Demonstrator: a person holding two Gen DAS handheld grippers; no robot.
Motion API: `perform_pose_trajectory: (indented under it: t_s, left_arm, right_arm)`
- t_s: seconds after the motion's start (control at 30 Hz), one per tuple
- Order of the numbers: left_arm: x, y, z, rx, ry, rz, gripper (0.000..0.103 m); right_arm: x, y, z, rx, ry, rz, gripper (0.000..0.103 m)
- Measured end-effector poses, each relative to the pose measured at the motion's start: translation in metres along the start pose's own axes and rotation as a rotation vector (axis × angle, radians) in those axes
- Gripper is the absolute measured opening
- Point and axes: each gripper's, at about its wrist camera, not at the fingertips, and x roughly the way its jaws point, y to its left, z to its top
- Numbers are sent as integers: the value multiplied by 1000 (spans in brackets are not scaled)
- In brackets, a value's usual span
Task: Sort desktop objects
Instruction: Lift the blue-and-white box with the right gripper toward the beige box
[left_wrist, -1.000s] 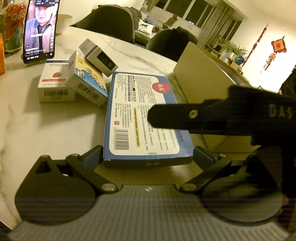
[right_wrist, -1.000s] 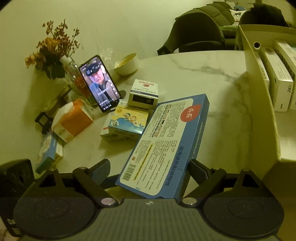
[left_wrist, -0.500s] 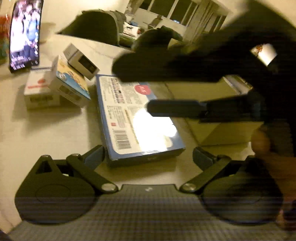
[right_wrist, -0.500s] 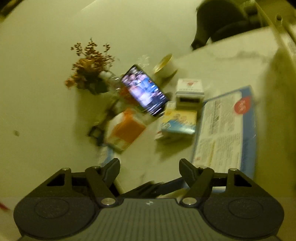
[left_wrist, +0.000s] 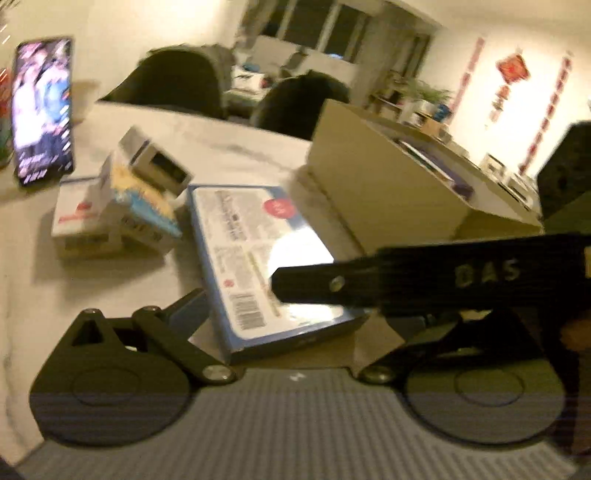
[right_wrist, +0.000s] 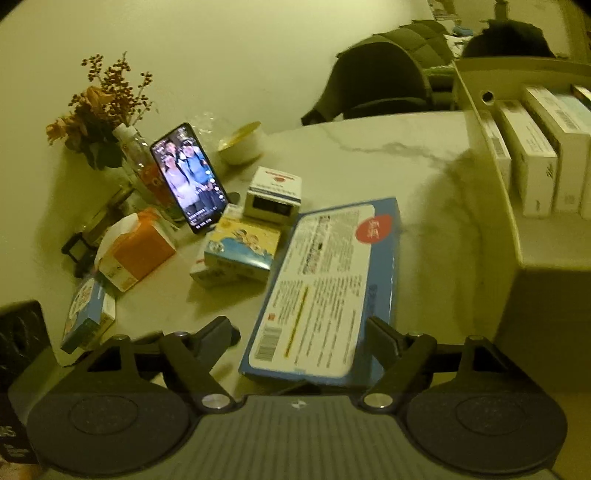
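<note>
- Left-wrist view is blurred; right gripper (left_wrist: 280, 284) crosses it, hiding the left gripper (left_wrist: 291, 314)'s right finger.
- Beige bin (right_wrist: 491, 147), upper right, holds upright boxes (right_wrist: 532, 162).
- Blue box (right_wrist: 332, 284) lies on the table between both grippers' spread, released jaws; the right gripper's jaws have just been widening.

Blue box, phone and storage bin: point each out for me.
Blue box (right_wrist: 325, 288): right wrist view, middle of its white label.
Phone (right_wrist: 188, 177): right wrist view, centre of the lit screen.
Storage bin (left_wrist: 384, 184): left wrist view, its near side wall.
</note>
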Motion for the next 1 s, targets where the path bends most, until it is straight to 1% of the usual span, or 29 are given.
perform_pose_trajectory:
  t_s: [0.07,0.2,0.23,0.4,0.5,0.57,0.73,0.87,0.9,0.97,1.0]
  left_arm:
    - [2,-3,2,47,3,-10,103]
    - [8,-8,3,83,16,-19,103]
    - [11,-8,2,87,25,-20,103]
    - [14,-9,-2,148,18,-8,103]
    - [12,-5,-3,131,3,-24,103]
    - [10,0,-4,109,-9,-50,103]
    - [6,9,-8,54,-36,-109,103]
    - [2,15,-6,8,-33,-146,103]
    - [1,18,-5,-13,-31,-150,103]
    - [-2,23,-3,-47,-41,-116,103]
    - [-4,26,-2,-64,-47,-97,103]
  right_arm:
    - [-2,-1,-4,28,-20,-8,85]
    - [-10,-2,-8,70,-68,-70,85]
    - [-11,-3,-9,78,-68,-75,86]
    - [-1,-14,-16,146,2,-49,88]
    - [0,-20,-17,186,-1,-12,89]
    - [-1,-22,-16,213,10,16,90]
    - [-1,-31,-16,319,65,159,90]
    - [-2,-34,-17,368,77,241,90]
    - [-3,-33,-17,370,76,263,89]
    - [-6,-31,-15,368,69,295,85]
    - [-7,-30,-13,362,63,297,83]
